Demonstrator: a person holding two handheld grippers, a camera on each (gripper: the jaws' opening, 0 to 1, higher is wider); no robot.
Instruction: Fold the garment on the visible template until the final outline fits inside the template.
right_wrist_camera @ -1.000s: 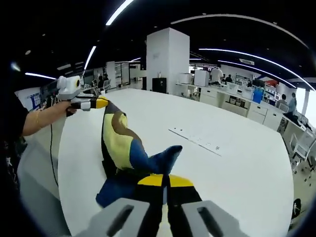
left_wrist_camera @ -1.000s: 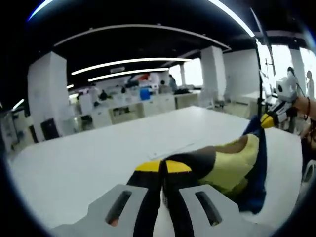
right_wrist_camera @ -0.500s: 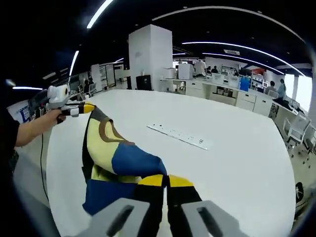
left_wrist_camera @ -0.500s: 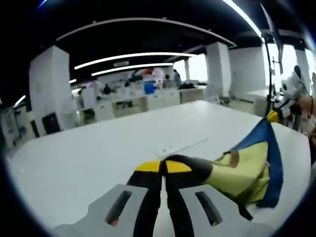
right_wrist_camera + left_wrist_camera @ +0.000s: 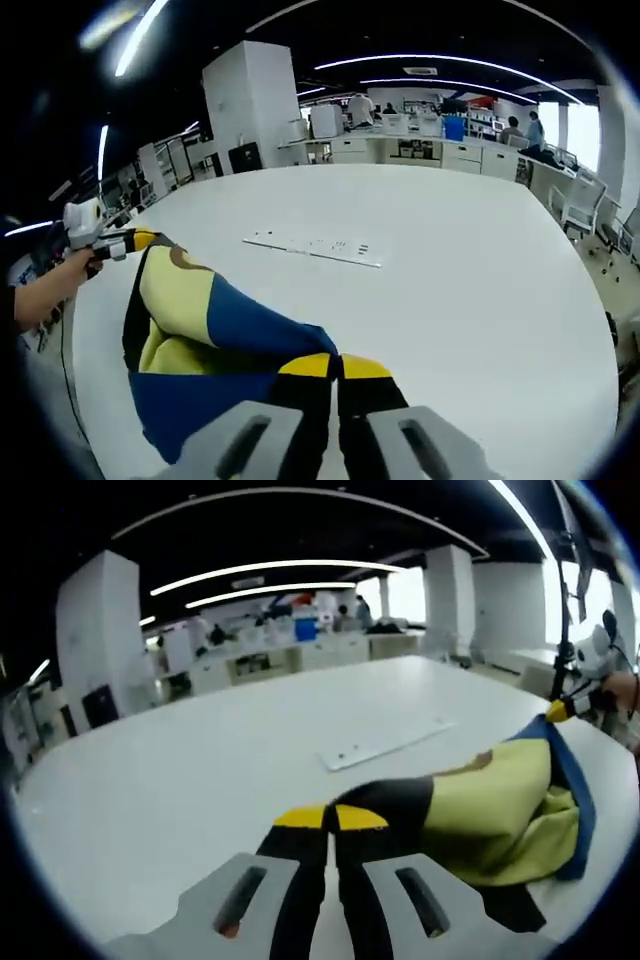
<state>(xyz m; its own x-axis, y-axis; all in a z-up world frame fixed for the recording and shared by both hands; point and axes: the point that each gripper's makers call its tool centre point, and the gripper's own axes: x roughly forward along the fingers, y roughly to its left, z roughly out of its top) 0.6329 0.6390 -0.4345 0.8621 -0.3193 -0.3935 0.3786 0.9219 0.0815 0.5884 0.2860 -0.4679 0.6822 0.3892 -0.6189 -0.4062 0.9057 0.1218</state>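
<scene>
Left gripper view: the garment [image 5: 505, 805] hangs stretched between the two grippers, its long axis running from the left gripper [image 5: 331, 818] to the right gripper [image 5: 335, 366], each clamped on an end, above the white table [image 5: 450, 290].

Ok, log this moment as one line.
left gripper: shut on garment | right gripper: shut on garment | garment: held over white table | fold: not done

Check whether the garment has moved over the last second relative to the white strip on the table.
Yes. In the right gripper view, the garment has spread wider between the right gripper and the left gripper, below the white strip.
</scene>
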